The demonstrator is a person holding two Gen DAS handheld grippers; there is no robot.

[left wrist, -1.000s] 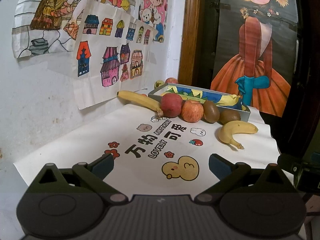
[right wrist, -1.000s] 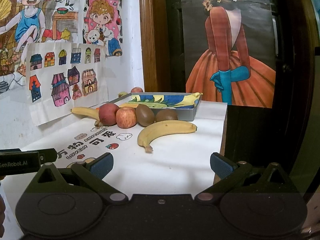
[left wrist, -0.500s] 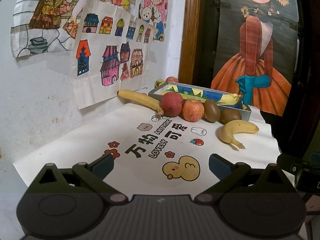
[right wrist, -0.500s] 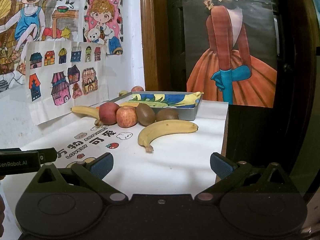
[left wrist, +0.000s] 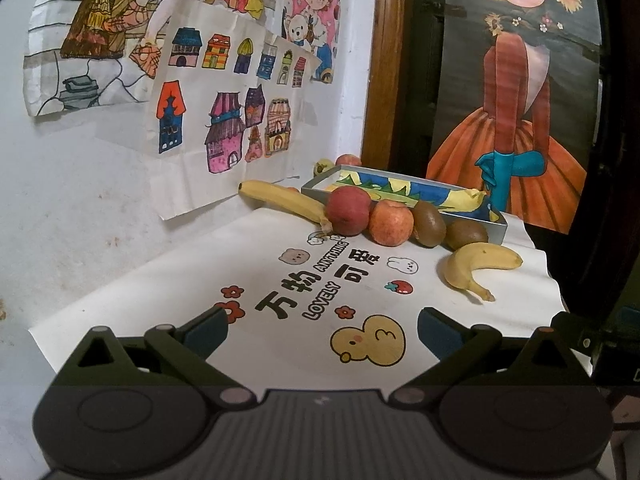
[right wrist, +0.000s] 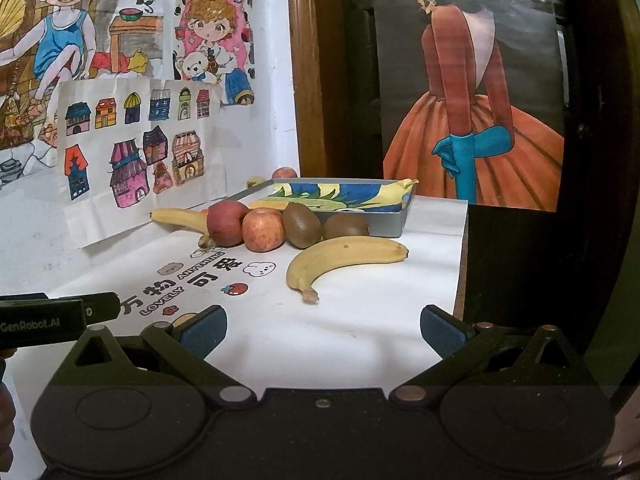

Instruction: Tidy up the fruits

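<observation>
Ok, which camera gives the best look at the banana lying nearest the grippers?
The right wrist view: the near banana lies side-on, unobstructed from stem to tip. In the left wrist view the same banana sits off to the right, foreshortened into a short curl.

White wall [left wrist: 100,184] hung with children's drawings [right wrist: 136,148]; dark wooden frame [right wrist: 308,68]; dim light.

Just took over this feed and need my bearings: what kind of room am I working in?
Probably a home, perhaps a child's corner. Hand-coloured paper drawings of houses are stuck to the white wall, a white cartoon-printed table cover lies under loose fruit, and a grey metal tray lined with a coloured drawing sits at the back.
</observation>
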